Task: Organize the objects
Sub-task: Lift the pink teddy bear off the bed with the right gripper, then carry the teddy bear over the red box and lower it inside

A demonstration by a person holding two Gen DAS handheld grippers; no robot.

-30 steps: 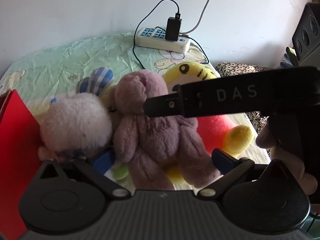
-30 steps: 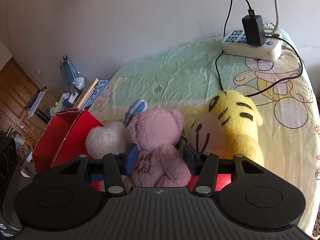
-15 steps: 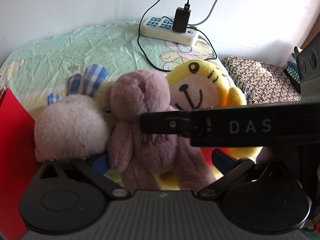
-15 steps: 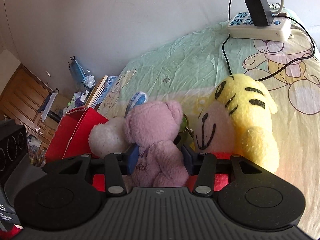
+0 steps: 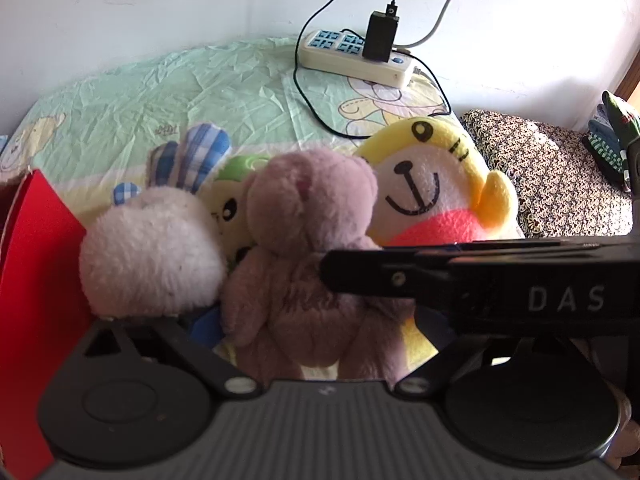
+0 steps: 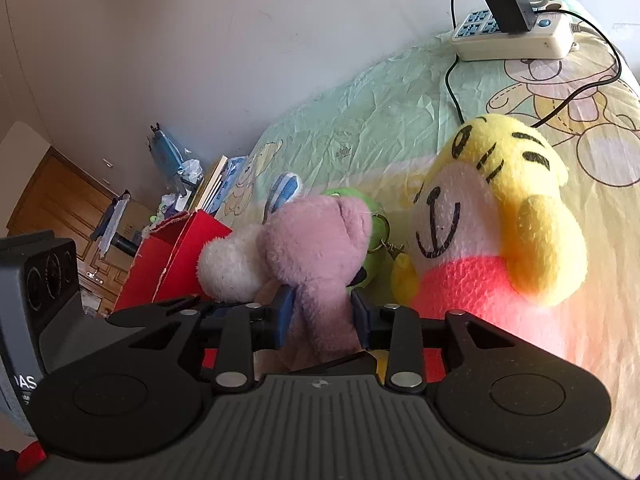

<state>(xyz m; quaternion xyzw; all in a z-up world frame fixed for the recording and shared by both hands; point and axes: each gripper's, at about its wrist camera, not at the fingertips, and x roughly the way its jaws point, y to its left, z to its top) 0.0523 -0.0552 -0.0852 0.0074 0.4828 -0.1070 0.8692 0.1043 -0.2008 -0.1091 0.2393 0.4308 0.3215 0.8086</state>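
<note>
A pink plush bear (image 5: 304,248) lies among soft toys on the bed: a white fluffy toy (image 5: 152,256) at its left, a small green-and-yellow toy (image 5: 232,196) behind it, and a large yellow tiger plush (image 5: 436,196) at its right. My right gripper (image 6: 322,314) is shut on the pink bear (image 6: 316,256), its blue pads squeezing the body. My left gripper (image 5: 316,340) is open, its jaws wide on either side of the bear. The right gripper reaches across the left wrist view (image 5: 480,280). A red box (image 5: 36,280) stands at the left.
A power strip (image 5: 356,56) with a black charger and cables lies at the far end of the bed sheet (image 5: 160,96). A patterned cushion (image 5: 560,176) sits to the right. Books (image 6: 216,184) and clutter lie beyond the red box (image 6: 176,256).
My right gripper has closed tighter on the pink bear and tilted. Both views have shifted closer to the toys, and the right gripper sits lower in the left wrist view.
</note>
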